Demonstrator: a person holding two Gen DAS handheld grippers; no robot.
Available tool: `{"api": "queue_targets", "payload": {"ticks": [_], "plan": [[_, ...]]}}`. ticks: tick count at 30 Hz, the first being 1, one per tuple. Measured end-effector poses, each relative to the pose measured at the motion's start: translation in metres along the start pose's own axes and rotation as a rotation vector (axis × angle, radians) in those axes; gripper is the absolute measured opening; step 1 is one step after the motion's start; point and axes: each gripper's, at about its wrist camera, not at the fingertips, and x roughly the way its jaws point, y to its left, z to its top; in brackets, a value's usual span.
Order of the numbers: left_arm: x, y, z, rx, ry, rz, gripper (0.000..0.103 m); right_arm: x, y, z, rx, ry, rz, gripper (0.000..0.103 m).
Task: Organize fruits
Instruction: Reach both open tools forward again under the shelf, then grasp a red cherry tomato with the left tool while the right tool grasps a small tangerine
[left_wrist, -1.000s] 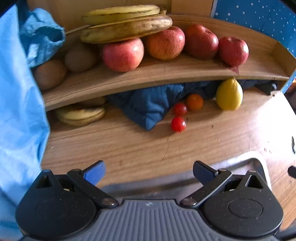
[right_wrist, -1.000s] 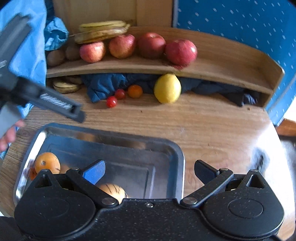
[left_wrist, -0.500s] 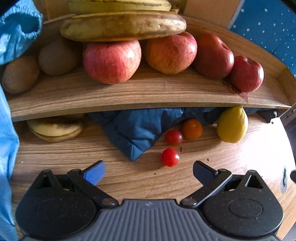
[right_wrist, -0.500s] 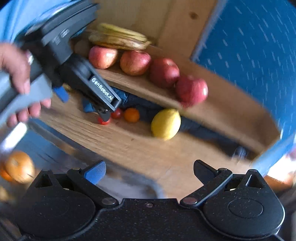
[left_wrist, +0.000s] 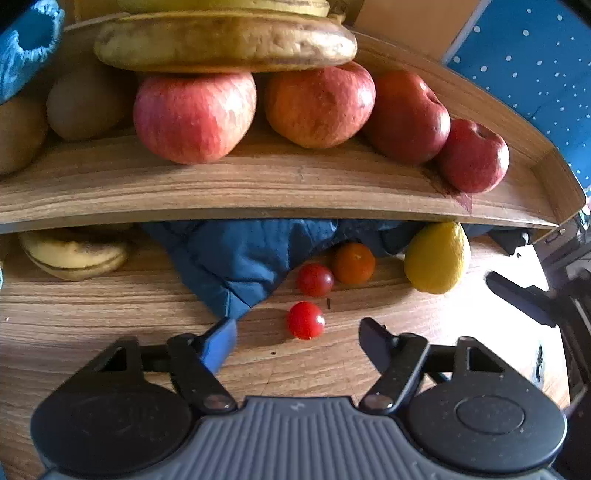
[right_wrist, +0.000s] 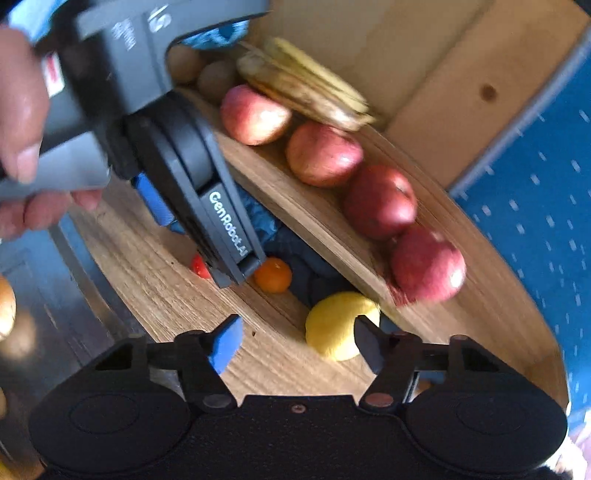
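In the left wrist view a cherry tomato (left_wrist: 305, 320) lies on the wooden table just ahead of my open left gripper (left_wrist: 297, 338), between its fingertips. Behind it sit a second tomato (left_wrist: 314, 279), a small orange (left_wrist: 352, 263) and a lemon (left_wrist: 436, 257). In the right wrist view my open right gripper (right_wrist: 297, 341) points at the lemon (right_wrist: 334, 328), whose right side sits behind the right fingertip. The left gripper body (right_wrist: 192, 177), held by a hand, hangs over the tomato (right_wrist: 198, 266) and beside the orange (right_wrist: 272, 275).
A curved wooden shelf (left_wrist: 280, 184) carries several apples (left_wrist: 194, 116), bananas (left_wrist: 225, 46) and kiwis (left_wrist: 86, 101). Blue cloth (left_wrist: 240, 258) and another banana (left_wrist: 72, 254) lie under it. A metal tray (right_wrist: 48, 295) with fruit is at the right view's left edge.
My left gripper has moved forward and down to the near tomato, which now sits between its fingertips. My right gripper has swung and tilted toward the lemon, leaving the tray behind.
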Motion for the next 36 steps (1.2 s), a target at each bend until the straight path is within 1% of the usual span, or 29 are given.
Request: {"api": "queue_targets", "payload": {"ticks": [1,3,4,6,11,17,21,24,31,36], "plan": [[0.001,0.0,0.0,-0.001,0.003,-0.003,0.069,0.002,0.001,0.001,-0.021,-0.002,0.007,0.059],[0.003,0.002,-0.001,-0.006,0.009,-0.007,0.06,0.007,0.002,0.003,-0.055,0.0,0.018,0.055],[0.004,0.002,-0.001,-0.008,0.01,-0.007,0.058,0.009,0.003,0.003,-0.064,0.001,0.023,0.053],[0.007,0.001,-0.001,-0.007,0.008,-0.01,0.051,0.016,0.003,0.005,-0.078,0.008,0.039,0.045],[0.014,-0.008,0.004,0.007,-0.008,-0.018,0.043,0.03,0.004,0.009,-0.116,0.01,0.058,0.044],[0.02,-0.011,0.006,0.014,0.01,-0.025,0.039,0.043,0.002,0.018,-0.15,0.009,0.075,0.044],[0.025,-0.009,0.005,0.006,0.024,-0.036,0.034,0.049,0.003,0.02,-0.157,0.016,0.084,0.044],[0.027,-0.008,0.006,0.01,0.018,-0.035,0.031,0.052,0.002,0.022,-0.163,0.012,0.093,0.044],[0.025,-0.003,0.008,0.018,0.02,-0.037,0.026,0.057,-0.003,0.018,-0.146,0.019,0.119,0.043],[0.025,-0.001,0.008,0.01,0.023,-0.048,0.025,0.067,-0.003,0.022,-0.126,0.019,0.15,0.039]]}}
